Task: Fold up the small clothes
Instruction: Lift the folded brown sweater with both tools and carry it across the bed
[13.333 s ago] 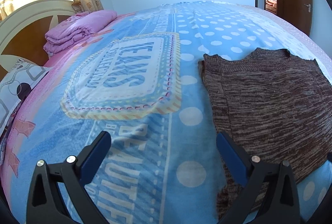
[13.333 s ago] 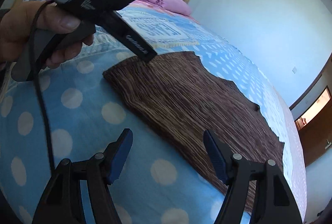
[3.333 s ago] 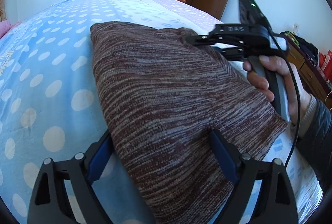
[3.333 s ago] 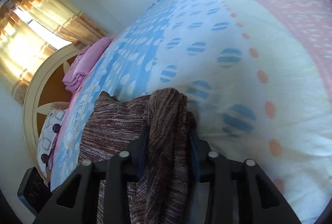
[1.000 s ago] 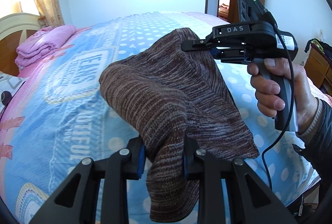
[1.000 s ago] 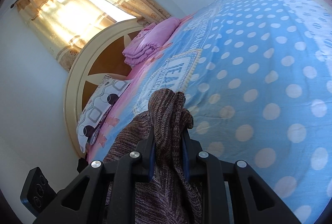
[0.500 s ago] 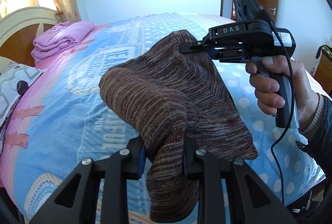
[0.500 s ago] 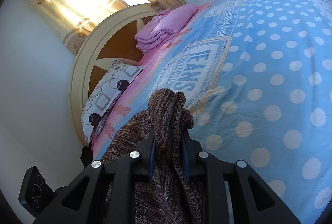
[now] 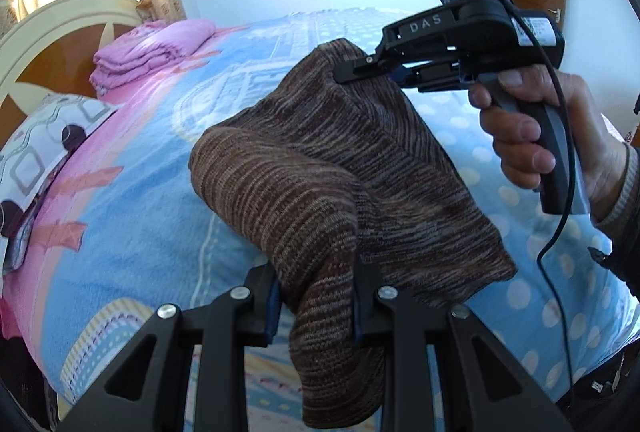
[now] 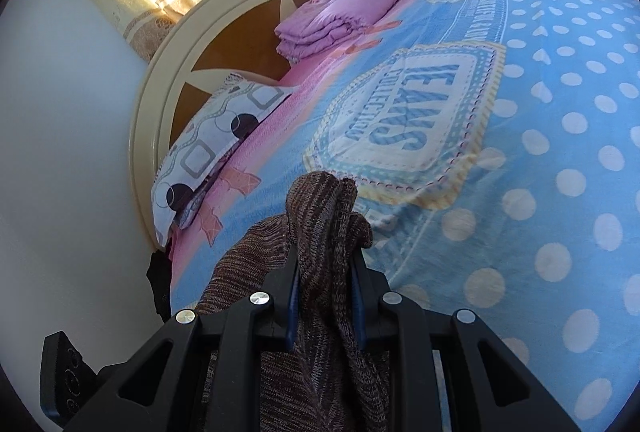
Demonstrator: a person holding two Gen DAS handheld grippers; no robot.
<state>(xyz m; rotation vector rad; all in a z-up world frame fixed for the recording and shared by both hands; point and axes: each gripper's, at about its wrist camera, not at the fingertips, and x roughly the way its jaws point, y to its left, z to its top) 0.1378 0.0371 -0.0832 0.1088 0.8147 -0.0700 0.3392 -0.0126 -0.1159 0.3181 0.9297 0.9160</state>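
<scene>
Holding the brown sweater (image 9: 340,167) off the bedspread (image 9: 132,216), your left gripper (image 9: 316,296) and right gripper (image 9: 370,69) are each clamped on bunched knit, its span running between them, apparently sagging leftward toward the headboard (image 10: 168,71).

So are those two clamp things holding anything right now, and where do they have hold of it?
Both grip the brown knit sweater: the left gripper pinches a bunched fold, the right gripper a bunch at its far end.
</scene>
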